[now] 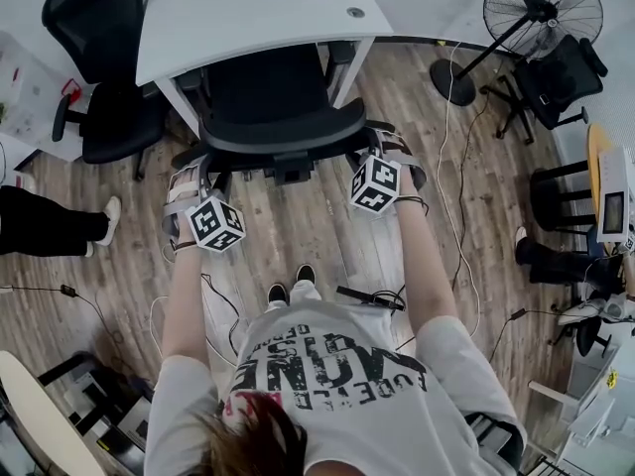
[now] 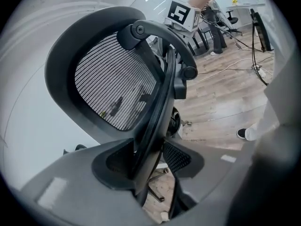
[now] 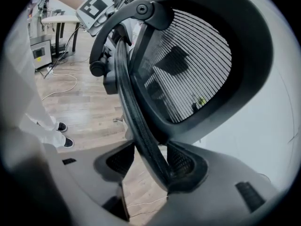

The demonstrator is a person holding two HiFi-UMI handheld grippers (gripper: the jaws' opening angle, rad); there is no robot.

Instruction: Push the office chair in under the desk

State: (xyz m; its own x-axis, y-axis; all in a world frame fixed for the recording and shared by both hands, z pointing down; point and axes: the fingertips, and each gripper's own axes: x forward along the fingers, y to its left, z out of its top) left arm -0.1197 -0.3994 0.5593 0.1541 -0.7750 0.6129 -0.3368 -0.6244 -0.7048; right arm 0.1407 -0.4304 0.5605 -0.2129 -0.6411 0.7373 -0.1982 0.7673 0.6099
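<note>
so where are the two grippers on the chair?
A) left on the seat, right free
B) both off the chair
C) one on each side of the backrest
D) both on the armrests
C: the left gripper and the right gripper each have the backrest rim between their jaws, and the head view shows them at opposite sides of it.

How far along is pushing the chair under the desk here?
Done: the left claw and right claw are clamped on the backrest rim of the black mesh office chair. In hand: its front sits under the white desk. Left: the backrest stands outside the desk edge, so a last push may remain.
</note>
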